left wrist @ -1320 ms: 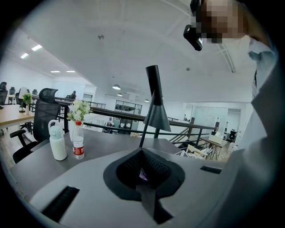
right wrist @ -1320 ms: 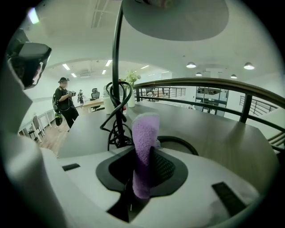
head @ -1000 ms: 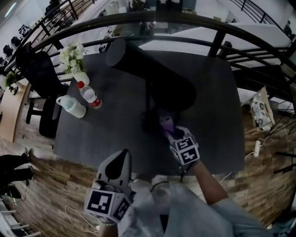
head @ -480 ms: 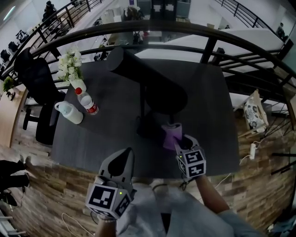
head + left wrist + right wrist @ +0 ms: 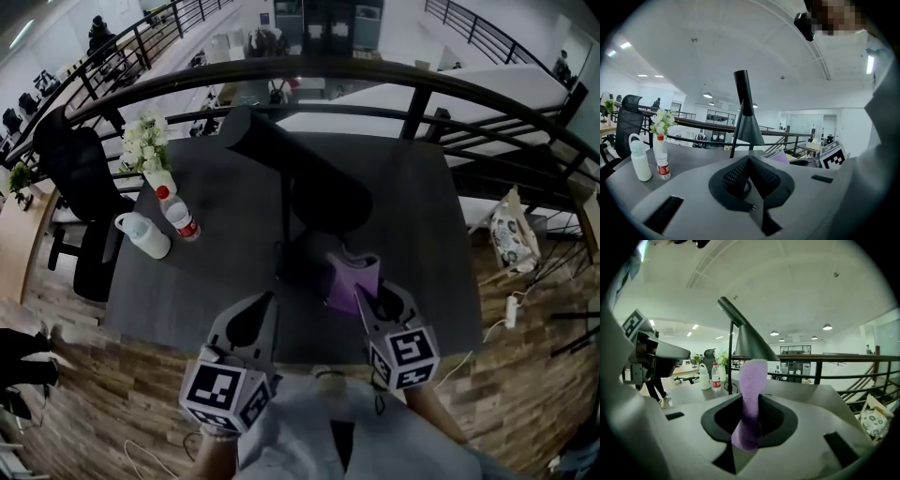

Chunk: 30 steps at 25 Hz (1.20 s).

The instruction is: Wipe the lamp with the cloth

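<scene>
Head view | lamp base [image 5: 298, 263] indistinct | right tool [image 5: 375, 298] grips cloth [image 5: 349, 277]

1. The head view is dim and cool-toned. The dark table [image 5: 412, 225] and the lamp [image 5: 309, 183] merge, with little detail and faint shadows.
2. The far floor beyond the railing [image 5: 375, 67] is bright, almost washed out.
3. Fisheye distortion bends the railing and stretches the edges.
4. Both gripper views are brighter, lit evenly by ceiling lights [image 5: 827, 327] with slight glare, and black vignette fills their corners.
5. The cloth [image 5: 752, 380] is soft at its near end, and far things are sharper.
</scene>
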Motion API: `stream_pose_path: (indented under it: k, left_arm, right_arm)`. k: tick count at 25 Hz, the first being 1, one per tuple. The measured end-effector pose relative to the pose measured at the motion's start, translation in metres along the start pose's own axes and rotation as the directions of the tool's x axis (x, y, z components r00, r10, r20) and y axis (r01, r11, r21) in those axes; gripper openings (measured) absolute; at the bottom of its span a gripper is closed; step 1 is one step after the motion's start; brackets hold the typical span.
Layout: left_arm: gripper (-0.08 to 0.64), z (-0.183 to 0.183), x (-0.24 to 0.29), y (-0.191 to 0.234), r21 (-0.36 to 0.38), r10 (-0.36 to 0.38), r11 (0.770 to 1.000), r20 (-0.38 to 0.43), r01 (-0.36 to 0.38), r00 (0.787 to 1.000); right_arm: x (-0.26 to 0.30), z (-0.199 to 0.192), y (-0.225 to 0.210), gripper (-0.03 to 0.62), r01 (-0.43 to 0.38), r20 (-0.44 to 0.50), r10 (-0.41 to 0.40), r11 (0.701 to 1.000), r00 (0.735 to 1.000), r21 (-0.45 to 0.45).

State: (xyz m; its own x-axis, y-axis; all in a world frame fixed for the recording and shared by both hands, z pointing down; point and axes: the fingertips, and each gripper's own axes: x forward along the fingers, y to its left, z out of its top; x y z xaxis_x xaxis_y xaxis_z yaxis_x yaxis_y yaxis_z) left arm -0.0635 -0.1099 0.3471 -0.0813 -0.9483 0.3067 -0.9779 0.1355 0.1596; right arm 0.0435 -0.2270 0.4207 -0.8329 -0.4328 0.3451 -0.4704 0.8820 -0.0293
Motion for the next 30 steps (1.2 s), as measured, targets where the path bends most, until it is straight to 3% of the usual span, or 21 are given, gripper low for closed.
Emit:
stream_pose_path:
  k: [15,30]
  left_arm:
    - [0.009,0.010,-0.001,-0.006,0.028,-0.019,0.999,0.015,0.019,1.000]
    - [0.009,0.011,-0.005,0.004,0.012,0.015,1.000,0.026,-0.015,1.000]
  right_arm:
    - [-0.029,0.058,0.004,0.089,0.025,0.148,-0.025,1.000,0.989,-0.001]
    - [-0.020,0.053,0.003,0.089,0.021,0.130,-0.021,1.000,0.991,0.000]
